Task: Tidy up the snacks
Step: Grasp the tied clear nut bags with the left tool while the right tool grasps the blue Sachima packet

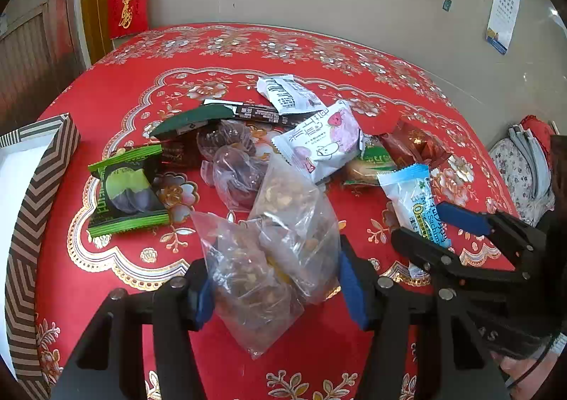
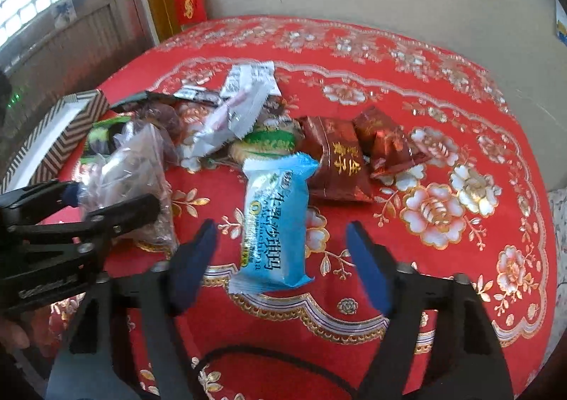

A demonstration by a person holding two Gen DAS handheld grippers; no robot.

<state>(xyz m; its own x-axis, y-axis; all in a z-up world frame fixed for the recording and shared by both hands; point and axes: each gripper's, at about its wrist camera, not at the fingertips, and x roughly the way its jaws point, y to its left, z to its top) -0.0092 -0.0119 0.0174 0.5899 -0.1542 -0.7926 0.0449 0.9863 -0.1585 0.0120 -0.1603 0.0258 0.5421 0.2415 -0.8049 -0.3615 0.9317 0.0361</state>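
Note:
A clear bag of nuts (image 1: 269, 251) sits between the blue pads of my left gripper (image 1: 278, 290), which press on both its sides; the bag (image 2: 131, 169) and that gripper (image 2: 106, 201) also show at the left of the right wrist view. A light blue snack packet (image 2: 276, 219) lies on the red cloth between the fingers of my right gripper (image 2: 283, 258), with a gap at each pad, so nothing is held. From the left wrist view, the right gripper (image 1: 427, 222) straddles the blue packet (image 1: 414, 198).
A striped box (image 1: 35, 222) with a white inside stands at the table's left edge. The pile holds a green packet (image 1: 127, 187), a white-pink packet (image 1: 322, 141), clear bags (image 1: 234, 166) and two brown-red packets (image 2: 336, 162). A cushioned seat (image 1: 524, 166) stands right of the table.

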